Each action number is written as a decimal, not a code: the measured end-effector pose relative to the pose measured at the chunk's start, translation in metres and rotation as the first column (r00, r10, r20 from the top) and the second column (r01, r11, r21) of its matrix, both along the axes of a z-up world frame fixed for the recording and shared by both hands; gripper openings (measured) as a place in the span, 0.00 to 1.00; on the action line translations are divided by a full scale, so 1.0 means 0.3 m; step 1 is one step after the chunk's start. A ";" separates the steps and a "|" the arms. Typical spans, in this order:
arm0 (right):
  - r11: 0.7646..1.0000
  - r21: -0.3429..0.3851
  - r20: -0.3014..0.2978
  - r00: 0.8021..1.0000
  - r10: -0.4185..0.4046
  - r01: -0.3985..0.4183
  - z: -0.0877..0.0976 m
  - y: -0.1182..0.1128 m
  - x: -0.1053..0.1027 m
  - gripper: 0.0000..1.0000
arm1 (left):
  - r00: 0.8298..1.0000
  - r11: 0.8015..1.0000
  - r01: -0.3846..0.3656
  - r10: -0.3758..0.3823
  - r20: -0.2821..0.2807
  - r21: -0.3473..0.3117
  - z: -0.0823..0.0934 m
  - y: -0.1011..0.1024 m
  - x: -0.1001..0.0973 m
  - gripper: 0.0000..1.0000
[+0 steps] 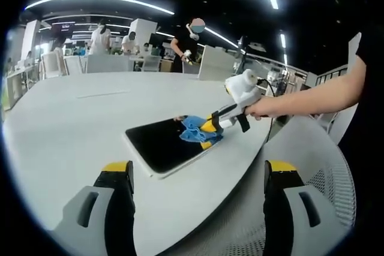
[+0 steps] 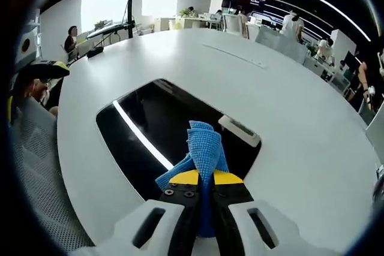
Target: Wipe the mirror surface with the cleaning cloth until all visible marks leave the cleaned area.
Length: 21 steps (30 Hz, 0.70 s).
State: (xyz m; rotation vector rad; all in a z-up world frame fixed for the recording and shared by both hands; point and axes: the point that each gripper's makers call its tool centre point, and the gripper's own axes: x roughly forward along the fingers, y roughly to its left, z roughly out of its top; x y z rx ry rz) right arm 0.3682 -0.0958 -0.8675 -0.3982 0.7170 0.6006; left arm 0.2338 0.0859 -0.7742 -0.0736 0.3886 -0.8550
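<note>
Clamped in the right hand-held gripper point(image 2: 203, 185), the blue cloth point(image 2: 203, 148) presses on the mirror point(image 2: 150, 112); left hand-held gripper point(image 1: 198, 175) gapes apart over the surface point(image 1: 66, 124).

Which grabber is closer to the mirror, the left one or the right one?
The right gripper. It holds the blue cloth down on the mirror. The left gripper is open and hangs back over the white table, apart from the mirror.

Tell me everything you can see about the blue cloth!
The blue cloth is a bunched, folded rag with a waffle-like weave. The right gripper pinches it between yellow-tipped jaws, pressing it onto the dark mirror lying flat on the white table. In the left gripper view, it sits near the mirror's right edge.
</note>
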 end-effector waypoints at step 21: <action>0.999 -0.044 0.012 1.000 -0.001 0.001 0.000 0.004 0.119 0.00 | 1.000 1.000 -0.005 0.005 -0.001 0.009 -0.006 0.006 0.006 0.88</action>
